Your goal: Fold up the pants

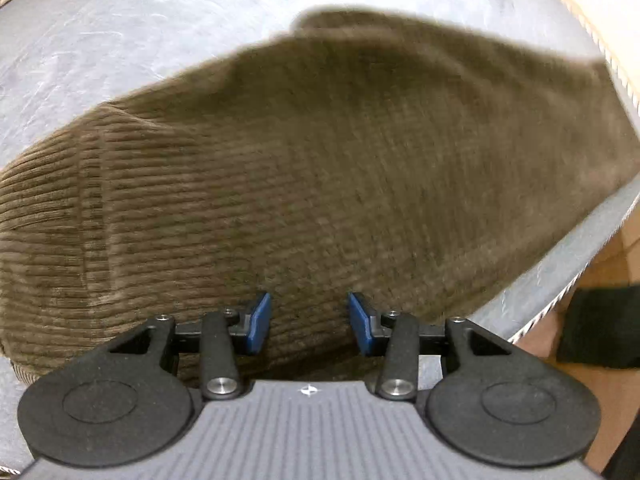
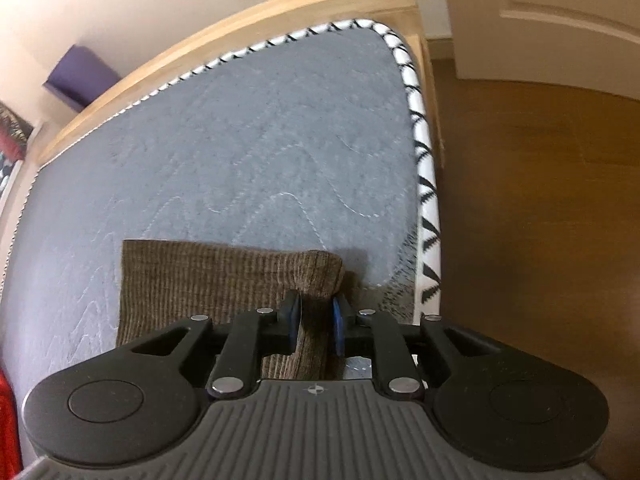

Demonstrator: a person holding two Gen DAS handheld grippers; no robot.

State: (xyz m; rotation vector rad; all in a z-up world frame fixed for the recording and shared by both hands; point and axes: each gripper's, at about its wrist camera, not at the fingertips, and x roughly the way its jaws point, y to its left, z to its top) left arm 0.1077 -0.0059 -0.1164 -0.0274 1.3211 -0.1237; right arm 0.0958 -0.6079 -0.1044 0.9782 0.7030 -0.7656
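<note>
Left gripper (image 1: 309, 322): released, blue pads apart, hovering over the pants, clasping nothing.
Right gripper (image 2: 316, 326): clenched on a corner of the pants.
Pants (image 1: 320, 184): brown corduroy, lying bunched on the grey mattress (image 2: 248, 152).
Beyond: wooden bed frame (image 2: 240, 28), wood floor (image 2: 540, 200).

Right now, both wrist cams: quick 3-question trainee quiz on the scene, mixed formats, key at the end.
1. True or false: the left gripper has its jaws spread apart with no cloth pinched between them.
2. Multiple choice: what sits between the right gripper pads? A) nothing B) an edge of the brown corduroy pants C) the mattress piping
3. Fill in: the pants lie on a grey quilted ____ in a wooden bed frame.

Key: 1 true; 2 B; 3 mattress
</note>
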